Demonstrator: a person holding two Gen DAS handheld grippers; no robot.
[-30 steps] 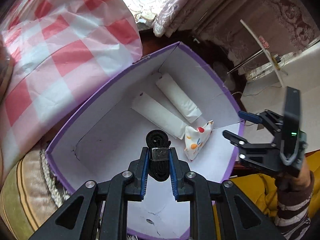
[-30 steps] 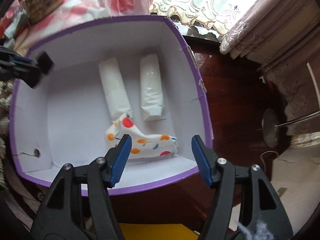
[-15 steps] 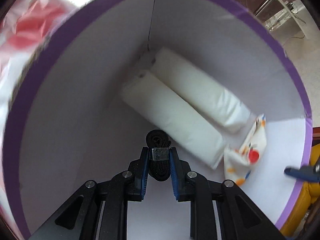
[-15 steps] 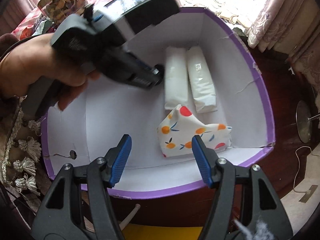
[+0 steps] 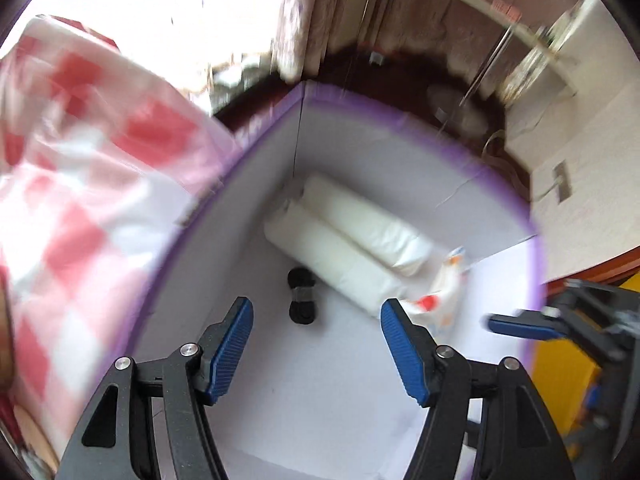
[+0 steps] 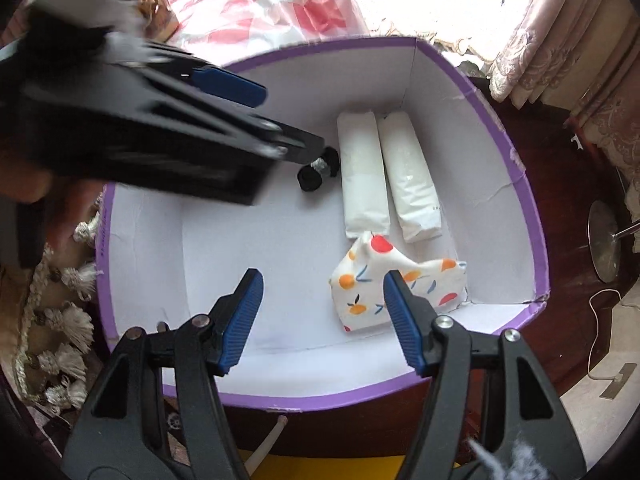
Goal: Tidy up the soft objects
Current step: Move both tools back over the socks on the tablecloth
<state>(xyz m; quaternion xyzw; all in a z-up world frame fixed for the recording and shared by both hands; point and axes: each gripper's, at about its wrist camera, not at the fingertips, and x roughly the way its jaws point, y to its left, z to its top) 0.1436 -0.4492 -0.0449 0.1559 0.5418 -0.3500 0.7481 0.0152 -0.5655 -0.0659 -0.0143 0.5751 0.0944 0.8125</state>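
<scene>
A white box with a purple rim (image 5: 440, 136) (image 6: 532, 216) holds two white rolled packs (image 5: 352, 248) (image 6: 384, 180) side by side, a fruit-print fabric pouch (image 6: 384, 284) (image 5: 444, 292) at their near end, and a small black rolled band (image 5: 302, 298) (image 6: 318, 168) lying on the floor beside the rolls. My left gripper (image 5: 316, 348) hangs above the band, its jaws opening with nothing between them. In the right wrist view the left gripper (image 6: 276, 120) reaches in from the upper left. My right gripper (image 6: 320, 316) stands open over the box's near side, just left of the pouch, holding nothing.
A red and white checked plastic bag (image 5: 88, 184) (image 6: 280, 4) lies against the box's far left side. A tasselled cushion edge (image 6: 60, 304) sits left of the box. Dark wood furniture (image 6: 568, 168) and lace curtains (image 6: 560, 20) lie to the right, with a metal stand base (image 6: 604, 240).
My left gripper, which carried the black band down into the box, has opened and pulled back; the band now lies on the box floor by the rolls. The right gripper stayed open.
</scene>
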